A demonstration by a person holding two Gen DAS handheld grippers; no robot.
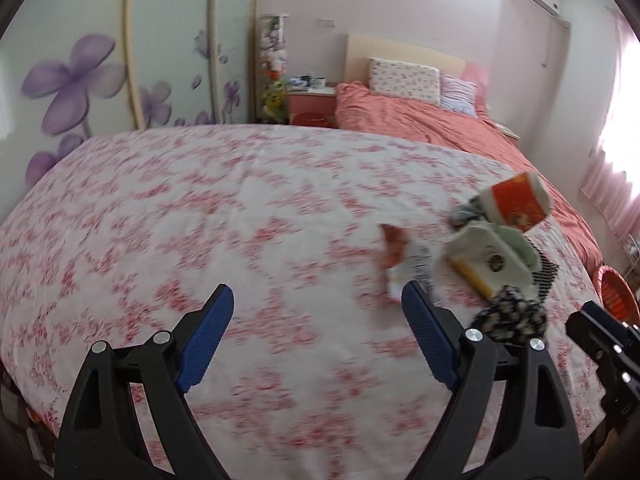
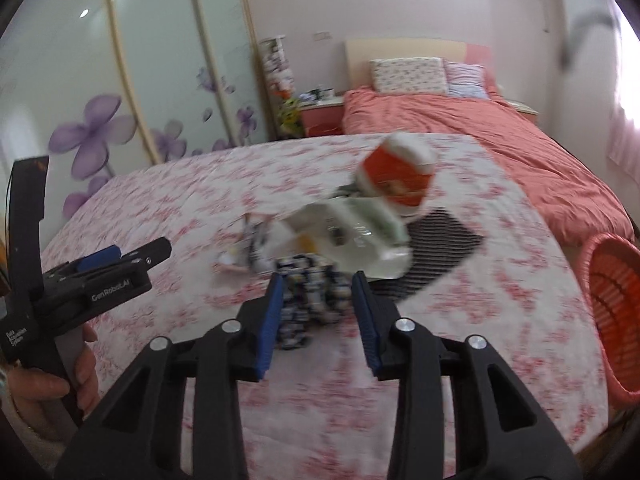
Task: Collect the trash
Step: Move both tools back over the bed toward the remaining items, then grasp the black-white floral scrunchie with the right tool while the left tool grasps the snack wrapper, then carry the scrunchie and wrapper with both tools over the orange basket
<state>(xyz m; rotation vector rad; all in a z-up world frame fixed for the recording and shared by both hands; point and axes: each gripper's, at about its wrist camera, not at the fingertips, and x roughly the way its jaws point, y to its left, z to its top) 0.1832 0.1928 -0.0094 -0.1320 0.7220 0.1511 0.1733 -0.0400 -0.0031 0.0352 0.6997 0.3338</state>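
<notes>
A heap of trash lies on the pink-flowered bed cover [image 1: 200,220]: an orange and white cup [image 2: 394,174], a white and green carton [image 2: 352,232], a small crumpled wrapper [image 2: 248,248], and a dark flower-patterned wad [image 2: 316,292]. The same cup [image 1: 518,200], carton [image 1: 490,256], wrapper [image 1: 396,252] and wad [image 1: 510,314] show in the left wrist view. My right gripper [image 2: 318,292] is open, its blue pads on either side of the dark wad. My left gripper [image 1: 318,300] is open and empty over the bare cover, left of the heap.
An orange woven basket [image 2: 612,300] stands at the right beside the bed. A black striped cloth [image 2: 440,240] lies under the heap. Behind are a coral duvet [image 2: 460,128], pillows, a pink nightstand [image 2: 322,118] and a wardrobe with purple flowers [image 2: 100,132].
</notes>
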